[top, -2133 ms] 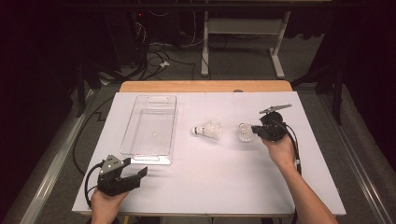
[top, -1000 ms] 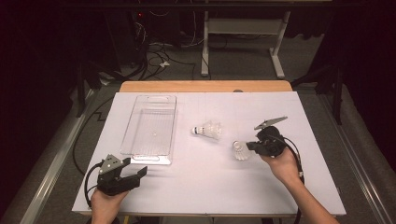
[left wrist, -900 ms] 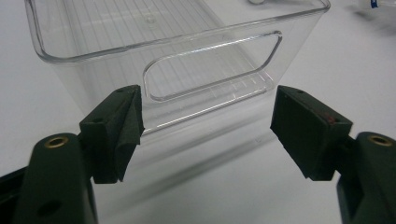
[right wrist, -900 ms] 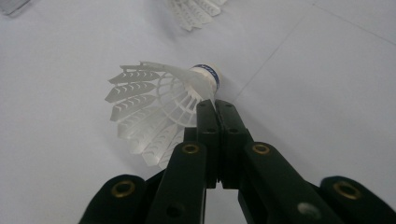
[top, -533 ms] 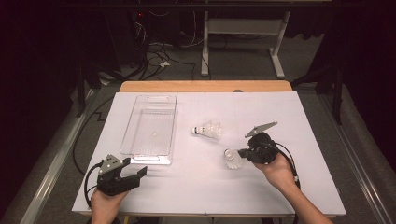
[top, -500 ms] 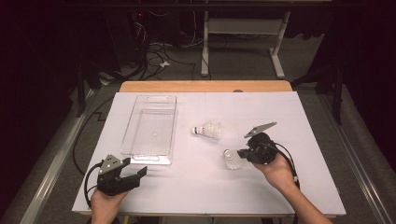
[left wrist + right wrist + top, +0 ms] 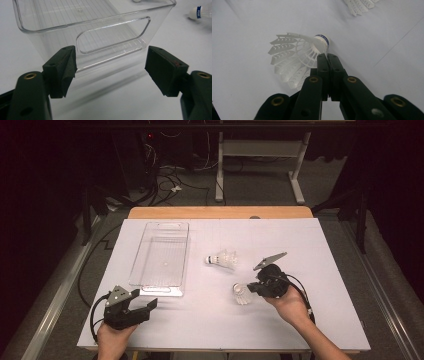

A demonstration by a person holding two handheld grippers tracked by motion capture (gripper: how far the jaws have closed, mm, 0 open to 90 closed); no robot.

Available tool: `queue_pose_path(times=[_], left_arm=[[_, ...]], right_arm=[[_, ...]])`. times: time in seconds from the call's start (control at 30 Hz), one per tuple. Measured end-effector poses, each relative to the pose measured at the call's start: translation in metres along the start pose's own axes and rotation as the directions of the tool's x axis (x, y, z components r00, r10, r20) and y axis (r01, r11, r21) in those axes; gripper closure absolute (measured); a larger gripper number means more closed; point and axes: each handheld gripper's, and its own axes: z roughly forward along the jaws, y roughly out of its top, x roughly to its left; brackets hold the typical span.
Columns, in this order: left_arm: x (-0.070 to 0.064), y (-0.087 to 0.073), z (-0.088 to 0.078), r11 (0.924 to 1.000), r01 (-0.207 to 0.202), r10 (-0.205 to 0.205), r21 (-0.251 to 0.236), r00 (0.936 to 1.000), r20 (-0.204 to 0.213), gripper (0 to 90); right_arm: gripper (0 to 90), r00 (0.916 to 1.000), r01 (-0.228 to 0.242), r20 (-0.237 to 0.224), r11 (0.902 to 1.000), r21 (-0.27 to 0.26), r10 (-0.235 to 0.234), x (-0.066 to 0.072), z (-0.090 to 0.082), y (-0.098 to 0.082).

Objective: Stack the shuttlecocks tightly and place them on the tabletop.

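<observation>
A white plastic shuttlecock [image 7: 242, 294] [image 7: 294, 57] is just above or on the white table right of centre, and my right gripper [image 7: 252, 289] [image 7: 327, 56] is shut on it, pinching the skirt's edge near the cork. A second shuttlecock [image 7: 223, 259] [image 7: 360, 5] [image 7: 200, 12] lies on its side a little farther back. A clear plastic bin [image 7: 155, 290] [image 7: 112, 32] stands empty at the left. My left gripper [image 7: 150, 306] [image 7: 110, 67] rests open at the front left, its jaws pointing at the bin's near handle wall with nothing between them.
A white sheet [image 7: 325, 270] covers the table, with a wooden strip [image 7: 220, 212] showing at the far edge. Beyond the table are a dark floor, cables and a desk frame.
My right gripper has carried the shuttlecock from the right side toward the front and centre of the table. The left gripper, the bin and the other shuttlecock have not moved.
</observation>
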Motion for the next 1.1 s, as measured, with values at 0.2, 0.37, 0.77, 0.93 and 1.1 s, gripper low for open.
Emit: queue_pose_path(times=[0.2,0.37,0.77,0.93,1.1], left_arm=[[0.000,0.000,0.000,1.0000,0.002,-0.002,0.000,1.0000,0.002,26.3],[0.000,0.000,0.000,1.0000,0.004,-0.004,0.000,1.0000,0.005,26.2],[0.000,0.000,0.000,1.0000,-0.002,0.002,0.003,1.0000,0.008,26.2],[0.000,0.000,0.001,1.0000,-0.002,0.002,0.003,1.0000,0.007,26.2],[0.000,0.000,0.001,1.0000,-0.001,0.001,0.002,1.0000,0.007,26.3]], right_arm=[[87.3,1.0000,-0.003,0.009,1.0000,-0.008,0.003,-0.002,0.002,0.002],[86.0,0.9996,-0.015,0.023,0.9999,-0.008,0.015,-0.005,0.003,0.002],[78.9,0.9955,-0.036,0.087,0.9991,-0.022,0.037,-0.014,0.004,0.001],[76.1,0.9939,-0.048,0.098,0.9983,-0.031,0.051,-0.018,0.008,-0.001],[74.5,0.9919,-0.063,0.108,0.9975,-0.033,0.066,-0.023,0.012,-0.003]])
